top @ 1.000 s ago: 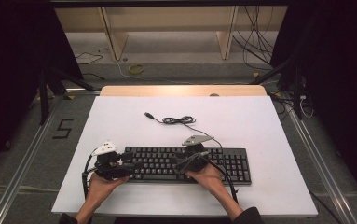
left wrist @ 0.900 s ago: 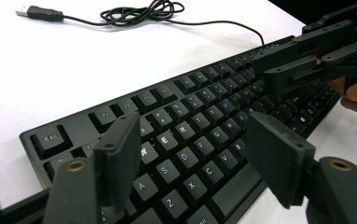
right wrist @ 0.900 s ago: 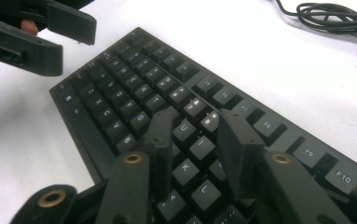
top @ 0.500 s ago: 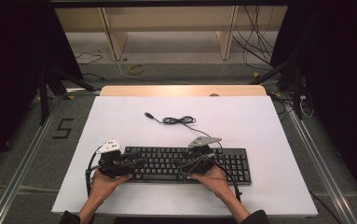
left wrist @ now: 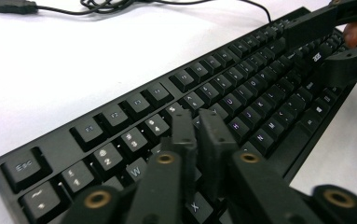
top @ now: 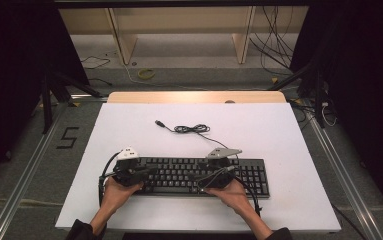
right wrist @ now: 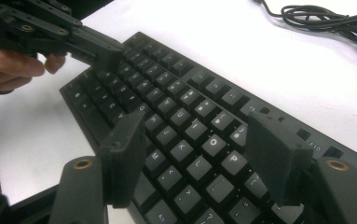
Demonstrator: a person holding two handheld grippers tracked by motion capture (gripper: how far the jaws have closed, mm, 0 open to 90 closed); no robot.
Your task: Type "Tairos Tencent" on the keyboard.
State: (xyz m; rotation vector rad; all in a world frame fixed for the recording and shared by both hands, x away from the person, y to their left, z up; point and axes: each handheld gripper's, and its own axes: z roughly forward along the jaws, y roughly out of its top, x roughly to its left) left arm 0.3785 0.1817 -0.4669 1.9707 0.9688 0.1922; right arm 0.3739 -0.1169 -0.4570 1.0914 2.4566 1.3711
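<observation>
White bench under overhead light, black keyboard along near edge.

Keyboard flat on bench, parallel to front edge, loose cable coiled behind it, well apart from both hands. Left gripper low over left key block, jaws just closed, pressed together with nothing between. Right gripper over right-centre keys, jaws just opened, standing wide, gripping nothing, keys visible in gap.

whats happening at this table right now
A person holds a claw in each hand over a black keyboard on the white table. The left claw has just been closing and is shut over the keys; the right claw has just been opening and stands open above them. The keyboard's cable lies unplugged behind.
</observation>
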